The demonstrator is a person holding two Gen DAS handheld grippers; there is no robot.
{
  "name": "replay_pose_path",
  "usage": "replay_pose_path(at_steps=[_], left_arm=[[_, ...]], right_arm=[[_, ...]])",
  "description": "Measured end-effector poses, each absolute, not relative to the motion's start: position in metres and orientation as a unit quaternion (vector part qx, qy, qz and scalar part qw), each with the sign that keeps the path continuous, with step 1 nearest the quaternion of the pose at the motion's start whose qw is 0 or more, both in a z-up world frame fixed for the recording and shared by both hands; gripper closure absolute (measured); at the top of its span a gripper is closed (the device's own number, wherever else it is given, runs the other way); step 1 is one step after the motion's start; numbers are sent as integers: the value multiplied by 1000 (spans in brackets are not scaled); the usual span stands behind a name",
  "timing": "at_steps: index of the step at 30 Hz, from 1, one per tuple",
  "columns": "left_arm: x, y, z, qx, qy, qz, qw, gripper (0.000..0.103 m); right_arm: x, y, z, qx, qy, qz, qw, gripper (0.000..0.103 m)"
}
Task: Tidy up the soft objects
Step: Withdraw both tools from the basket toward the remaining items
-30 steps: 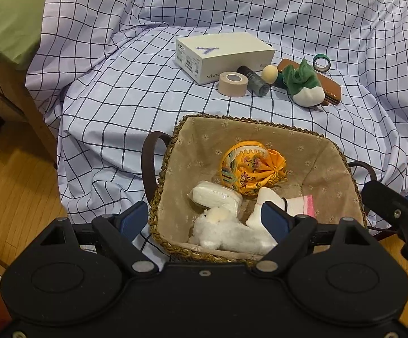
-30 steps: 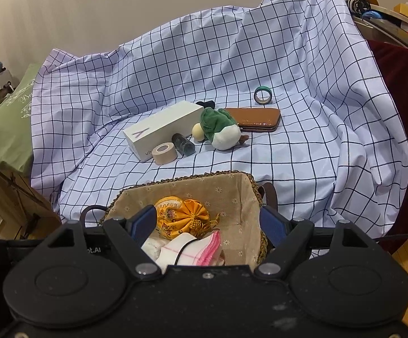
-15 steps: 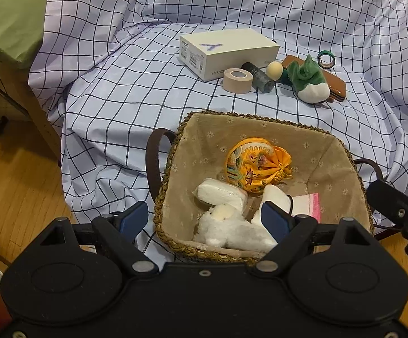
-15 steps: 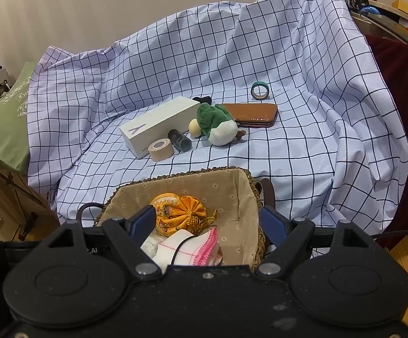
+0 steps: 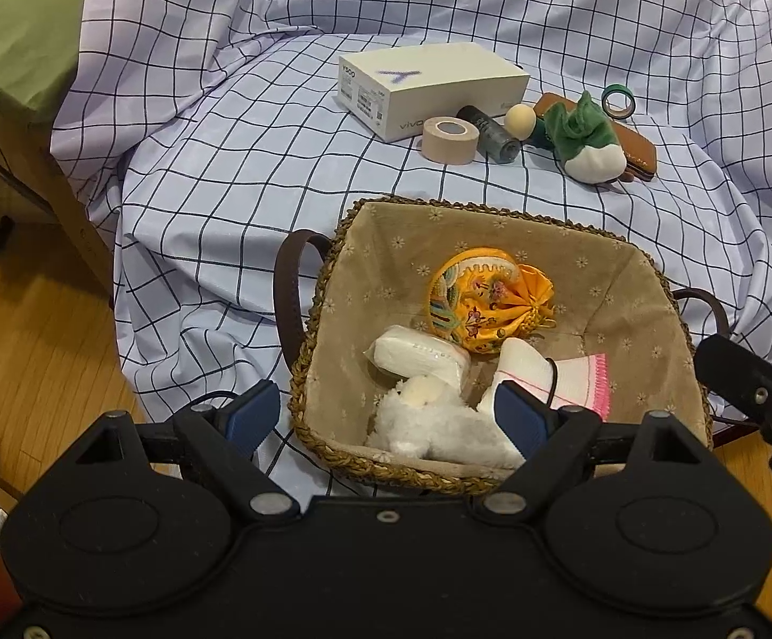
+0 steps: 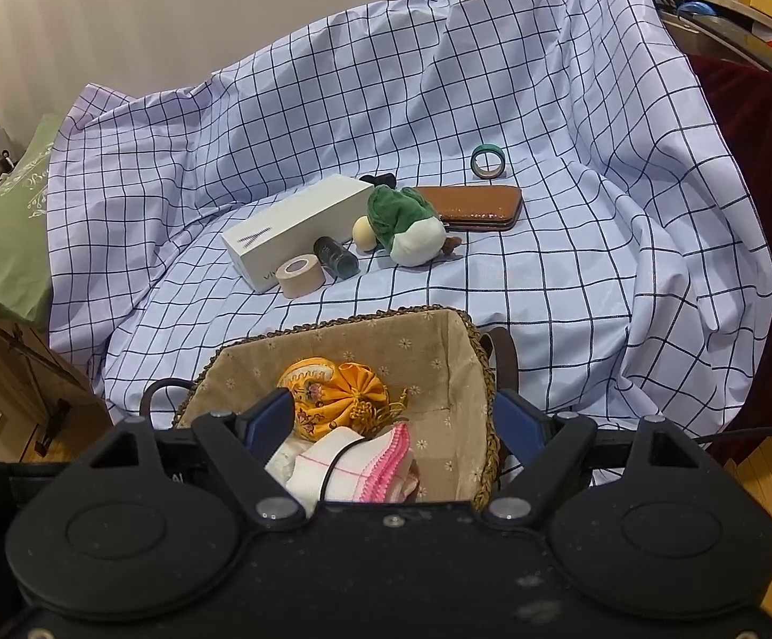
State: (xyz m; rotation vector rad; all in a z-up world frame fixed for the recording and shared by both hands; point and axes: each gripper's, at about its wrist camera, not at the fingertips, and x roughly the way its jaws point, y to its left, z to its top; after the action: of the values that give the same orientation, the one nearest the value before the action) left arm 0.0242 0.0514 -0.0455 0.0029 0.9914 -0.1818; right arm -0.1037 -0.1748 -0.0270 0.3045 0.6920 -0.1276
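- Checked sheet (image 5: 258, 170) draped over the whole seat, rumpled, hanging down to the wooden floor (image 5: 29, 341).
- Woven basket (image 5: 333, 277) near the front edge.
- Further back, white box (image 5: 428, 85), with beige tape roll (image 5: 449, 139) and dark cylinder (image 5: 487, 128) just beside it.
- Cream ball (image 5: 520, 118), green-and-white plush (image 5: 585, 141), brown case (image 5: 636, 146) and green tape ring (image 5: 618, 101) clustered to the right.

L gripper (image 5: 386, 415) & R gripper (image 6: 394, 423): both agape, nothing held.

Pouch (image 5: 487, 303), socks (image 5: 551, 373), fluffy toy (image 5: 439, 420) in basket (image 5: 333, 287), box (image 5: 428, 88), tape roll (image 5: 449, 139), plush (image 5: 588, 141) behind it
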Motion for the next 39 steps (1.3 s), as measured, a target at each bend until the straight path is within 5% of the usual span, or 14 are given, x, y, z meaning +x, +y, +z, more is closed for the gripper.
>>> replay_pose_path(at_steps=[39], left_arm=[[43,43,-42,20,456,-68,887,19]], right_arm=[[-78,-185,-37,150,350,-62,923,19]])
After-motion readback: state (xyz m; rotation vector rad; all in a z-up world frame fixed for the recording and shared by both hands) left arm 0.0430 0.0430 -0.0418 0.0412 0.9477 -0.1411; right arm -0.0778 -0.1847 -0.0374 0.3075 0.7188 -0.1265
